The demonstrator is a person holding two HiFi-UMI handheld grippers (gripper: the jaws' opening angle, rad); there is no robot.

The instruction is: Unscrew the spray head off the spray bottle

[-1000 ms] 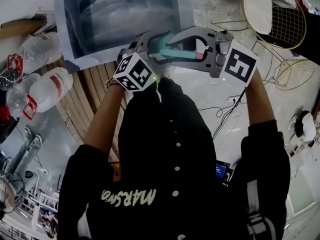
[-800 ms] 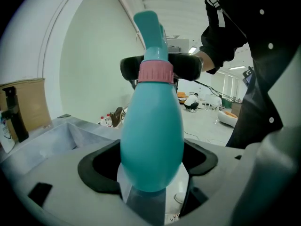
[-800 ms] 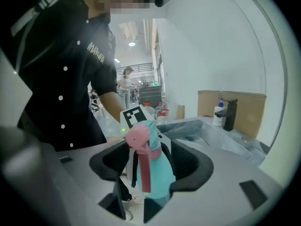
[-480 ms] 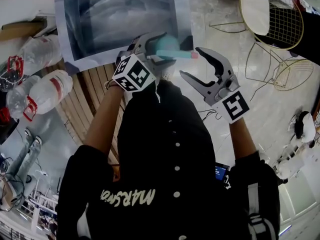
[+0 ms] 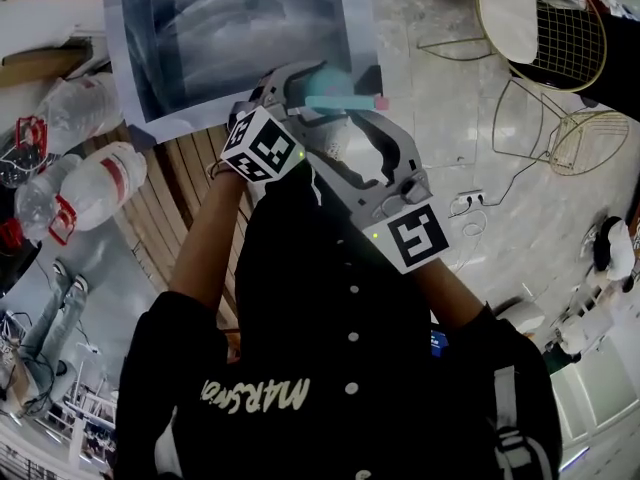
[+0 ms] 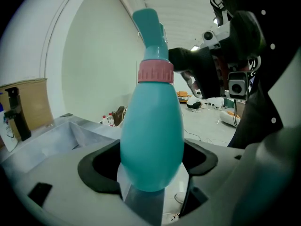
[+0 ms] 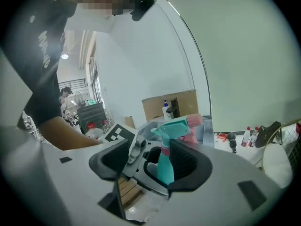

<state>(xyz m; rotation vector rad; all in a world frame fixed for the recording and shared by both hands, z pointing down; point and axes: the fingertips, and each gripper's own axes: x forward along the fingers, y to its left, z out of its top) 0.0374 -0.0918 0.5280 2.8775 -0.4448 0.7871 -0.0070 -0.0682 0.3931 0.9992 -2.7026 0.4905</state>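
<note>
Quickly: one spray bottle (image 6: 153, 140) clamped in left gripper (image 6: 150, 166); right gripper (image 7: 150, 166) jaws, just opened, apart, empty; head view shows two marker cubes (image 5: 265, 146), right gripper view one.

Room-wise: the left gripper (image 5: 312, 96) is clamped round the spray bottle (image 5: 338, 101), so only the spray head (image 7: 176, 127) end pokes out clear, over bare floor (image 5: 450, 98). The right gripper (image 5: 338, 146) crowds that side, jaws just eased in a bit but apart, bottle lined up in the gap, pads off it. Leftward it's clutter: plastic bottles (image 5: 100, 178) beside the slat table (image 5: 190, 183). Wire chairs (image 5: 560, 38) stand well off right.
</note>
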